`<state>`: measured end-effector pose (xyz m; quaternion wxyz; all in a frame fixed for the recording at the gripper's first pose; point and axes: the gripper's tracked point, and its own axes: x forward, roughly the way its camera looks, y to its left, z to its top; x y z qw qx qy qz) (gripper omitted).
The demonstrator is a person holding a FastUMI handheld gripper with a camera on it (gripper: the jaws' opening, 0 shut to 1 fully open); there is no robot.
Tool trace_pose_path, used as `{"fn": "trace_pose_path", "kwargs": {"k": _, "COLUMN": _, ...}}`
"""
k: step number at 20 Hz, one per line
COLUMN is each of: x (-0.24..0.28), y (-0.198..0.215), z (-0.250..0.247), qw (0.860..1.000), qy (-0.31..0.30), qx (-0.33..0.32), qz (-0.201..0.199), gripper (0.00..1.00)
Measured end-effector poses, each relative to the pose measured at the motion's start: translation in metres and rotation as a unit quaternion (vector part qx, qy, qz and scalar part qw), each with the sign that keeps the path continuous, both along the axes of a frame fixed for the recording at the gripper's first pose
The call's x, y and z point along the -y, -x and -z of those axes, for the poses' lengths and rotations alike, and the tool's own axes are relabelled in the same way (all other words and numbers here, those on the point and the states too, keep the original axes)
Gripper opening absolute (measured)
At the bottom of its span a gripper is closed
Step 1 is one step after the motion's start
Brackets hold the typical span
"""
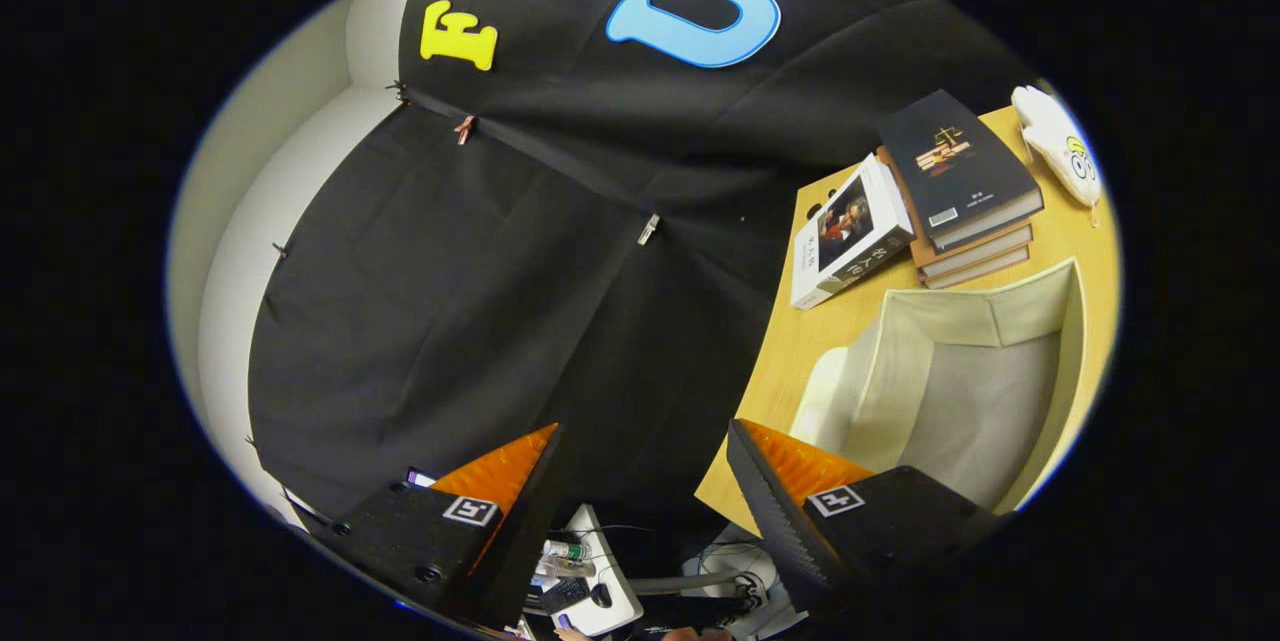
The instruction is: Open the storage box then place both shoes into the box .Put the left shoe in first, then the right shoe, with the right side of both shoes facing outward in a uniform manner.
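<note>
No print here can be read: the dark top book (955, 166) at upper right bears a scales emblem, the white book (850, 241) beside it a portrait, their lettering too small to read.

The gripper (640, 481) at the bottom, fingers apart, carries square coded markers (470, 511).

The gripper (640, 491) is held with its jaws standing apart, a wide gap between the two fingers and nothing clamped in that gap. Neither finger touches anything. The view is tilted, so the gripper is rolled to one side. The right finger (800, 501) lies over the near corner of the worktop (790, 361); the left finger (500, 506) hangs clear of the worktop edge, off to its side.
</note>
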<state>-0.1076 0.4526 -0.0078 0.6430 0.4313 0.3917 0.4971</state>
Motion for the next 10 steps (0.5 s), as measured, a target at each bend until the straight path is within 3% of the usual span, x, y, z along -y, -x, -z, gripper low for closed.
{"fn": "trace_pose_path", "kwargs": {"k": 10, "x": 0.112, "y": -0.023, "z": 0.011, "qw": 0.99, "qy": 0.071, "qx": 0.076, "qz": 0.093, "gripper": 0.96}}
